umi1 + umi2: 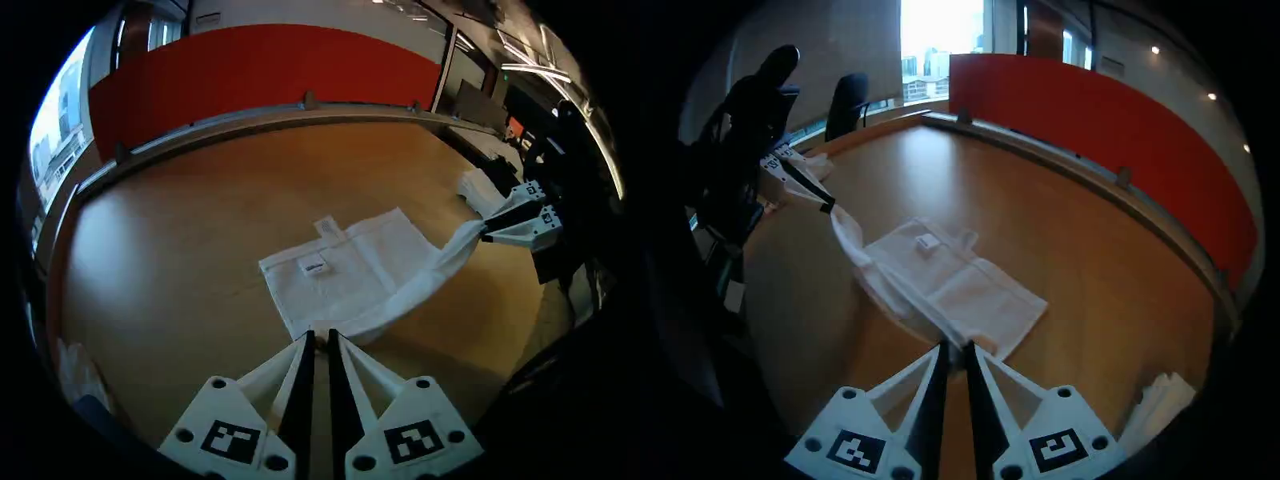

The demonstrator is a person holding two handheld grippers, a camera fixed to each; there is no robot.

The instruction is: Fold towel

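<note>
While left tongs (320, 336) and right tongs (956, 346) pinch it, one towel (352, 272) sags.

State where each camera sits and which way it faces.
Left gripper view: rides on the left gripper, looking across the table toward the red partition; its own fingers pinch the towel at the bottom, and the right gripper holds the other end at far right.
Right gripper view: rides on the right gripper, facing the window and chairs; its own fingers are at the bottom on the towel, with the left gripper far left.
Shared: towel, table, partition, both grippers.
</note>
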